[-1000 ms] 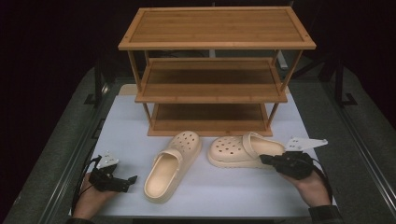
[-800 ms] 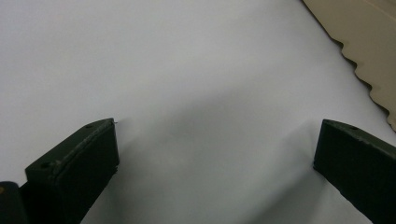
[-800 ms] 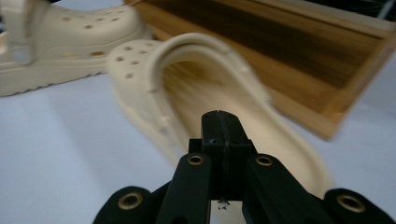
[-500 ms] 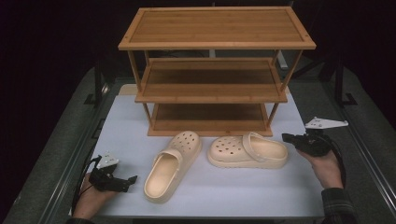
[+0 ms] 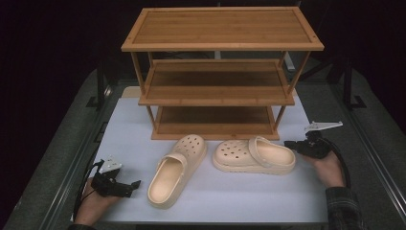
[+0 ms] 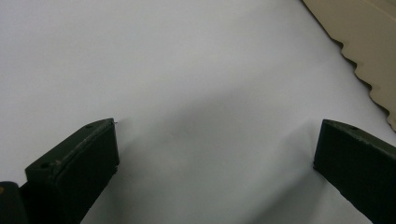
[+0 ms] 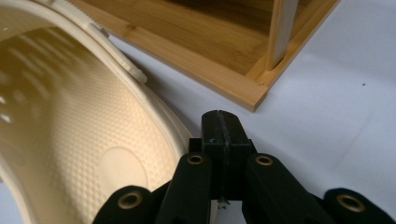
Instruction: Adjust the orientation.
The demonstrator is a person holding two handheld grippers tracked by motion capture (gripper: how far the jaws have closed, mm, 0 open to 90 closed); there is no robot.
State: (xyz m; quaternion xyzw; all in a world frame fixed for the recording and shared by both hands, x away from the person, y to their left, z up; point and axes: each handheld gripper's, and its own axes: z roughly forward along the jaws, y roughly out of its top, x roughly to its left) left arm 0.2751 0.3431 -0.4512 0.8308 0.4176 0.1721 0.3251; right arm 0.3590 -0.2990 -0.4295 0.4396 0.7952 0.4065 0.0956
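Two cream perforated clogs lie on the white mat in front of a bamboo three-tier rack (image 5: 218,96). The left clog (image 5: 174,170) points toward the rack. The right clog (image 5: 253,155) lies sideways, heel to the right. My right gripper (image 5: 290,143) is shut on nothing, its tips just right of that heel. In the right gripper view the shut jaws (image 7: 222,125) sit beside the clog's footbed (image 7: 70,140), facing the rack's bottom corner (image 7: 252,95). My left gripper (image 5: 134,184) rests open at the mat's front left. Its wide jaws (image 6: 215,135) frame bare mat, with the left clog's sole edge (image 6: 359,37) at the upper right.
The rack's three shelves hold nothing, and its lowest shelf (image 5: 215,120) stands just behind the clogs. Dark grey table borders (image 5: 67,158) and black stands flank the mat. Bare mat (image 5: 239,196) lies in front of the clogs.
My right gripper swung from the front of the right clog's heel out to the right and farther back, then edged back toward the heel. The left gripper and both clogs stayed still.
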